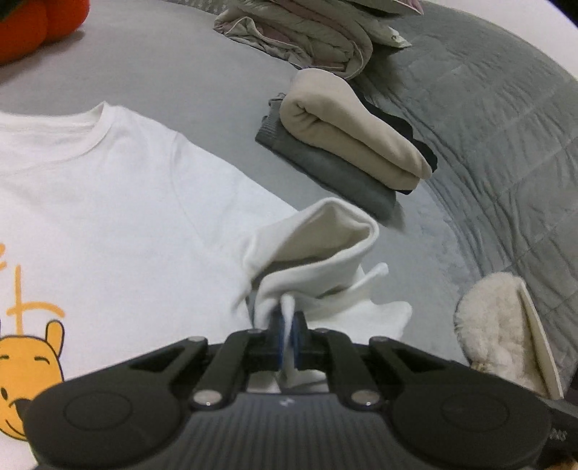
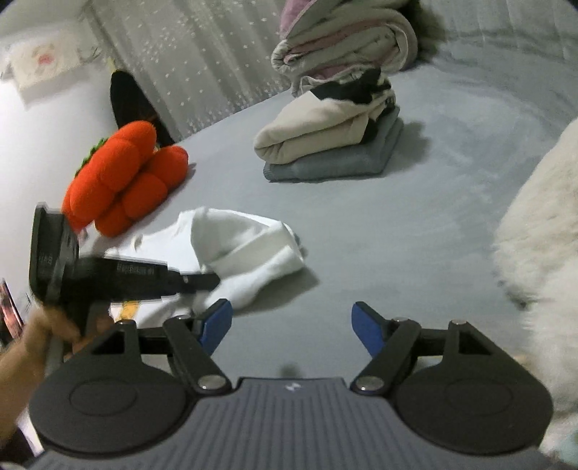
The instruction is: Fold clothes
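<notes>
A white T-shirt (image 1: pixel 108 202) with a yellow bear print lies front-up on the grey bed. Its right sleeve (image 1: pixel 325 253) is bunched and lifted, and my left gripper (image 1: pixel 288 334) is shut on the sleeve's cloth, a fold of which stands up between the blue pads. In the right wrist view the same sleeve (image 2: pixel 245 246) rises in a hump above the sheet, with the left gripper (image 2: pixel 213 280) and a hand (image 2: pixel 39 340) behind it at the left. My right gripper (image 2: pixel 292 327) hovers open over bare grey sheet, nothing between its blue fingers (image 2: pixel 216 321).
A stack of folded clothes (image 1: pixel 346 144), beige on grey, sits beyond the shirt (image 2: pixel 325 144). Bundled bedding (image 1: pixel 307 32) lies behind it. An orange plush (image 2: pixel 123 173) rests at the left. A fluffy white item (image 1: pixel 498 325) is at the right, and a grey quilt (image 1: pixel 505 126) is bunched at the far right.
</notes>
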{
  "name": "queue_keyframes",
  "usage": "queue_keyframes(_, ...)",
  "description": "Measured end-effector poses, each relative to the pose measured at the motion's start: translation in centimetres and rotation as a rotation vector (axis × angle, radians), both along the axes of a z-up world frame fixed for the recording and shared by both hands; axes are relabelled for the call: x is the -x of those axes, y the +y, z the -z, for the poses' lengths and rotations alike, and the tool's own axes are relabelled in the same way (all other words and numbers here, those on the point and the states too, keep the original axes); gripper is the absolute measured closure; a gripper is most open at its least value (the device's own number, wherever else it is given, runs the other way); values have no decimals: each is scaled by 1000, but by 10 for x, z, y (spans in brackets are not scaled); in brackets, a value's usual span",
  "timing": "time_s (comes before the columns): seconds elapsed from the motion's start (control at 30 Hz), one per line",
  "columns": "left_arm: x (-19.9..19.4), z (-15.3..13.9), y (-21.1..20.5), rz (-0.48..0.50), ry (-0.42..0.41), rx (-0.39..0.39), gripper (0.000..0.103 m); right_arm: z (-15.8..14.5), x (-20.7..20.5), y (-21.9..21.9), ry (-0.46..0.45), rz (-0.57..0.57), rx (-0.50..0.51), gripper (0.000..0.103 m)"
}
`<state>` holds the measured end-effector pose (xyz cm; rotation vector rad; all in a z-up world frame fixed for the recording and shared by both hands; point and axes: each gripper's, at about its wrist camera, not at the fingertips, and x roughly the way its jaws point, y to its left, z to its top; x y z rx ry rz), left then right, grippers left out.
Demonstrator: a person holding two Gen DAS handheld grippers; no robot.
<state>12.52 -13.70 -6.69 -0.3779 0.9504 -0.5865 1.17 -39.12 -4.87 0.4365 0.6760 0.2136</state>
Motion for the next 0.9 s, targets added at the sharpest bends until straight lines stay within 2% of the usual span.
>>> queue_keyframes(0.1, -2, 4, 5, -8, 19, 40, 98, 9, -17, 8, 21, 14, -88, 26)
queue_keyframes(0.2, -3, 5, 6, 4, 20, 48, 98, 19, -31, 17, 40, 47, -152, 27)
queue_keyframes(0.27, -6, 5, 5, 8, 25, 52, 98, 23, -37, 23, 31, 78, -166, 27)
queue_keyframes(0.37, -8, 6, 6, 11, 36, 60, 98, 23, -43, 29, 4, 121, -187, 34)
queue_keyframes(0.43, -9, 5, 7, 14, 37, 60, 98, 25, -44, 29, -7, 159, -194, 48)
queue_keyframes(0.47, -8, 4, 7, 18, 33, 56, 98, 27, -43, 29, -7, 182, -184, 64)
queue_keyframes(0.5, -7, 3, 6, 22, 29, 52, 97, 27, -41, 28, -6, 202, -170, 84)
queue_keyframes(0.53, -6, 0, 6, 29, 19, 42, 96, 28, -39, 26, -4, 218, -162, 93)
queue_keyframes(0.63, 0, -12, 2, 64, -27, 20, 90, 18, -33, 23, -41, 240, -154, 94)
queue_keyframes(0.67, 2, -17, 0, 71, -49, 8, 85, 12, -30, 23, -65, 248, -135, 94)
queue_keyframes(0.77, 6, -29, -1, 77, -118, -19, 72, -15, -18, 21, -155, 292, -29, 94)
queue_keyframes(0.9, 6, -40, -1, 76, -176, -28, 67, -47, -2, 6, -272, 352, 67, 94)
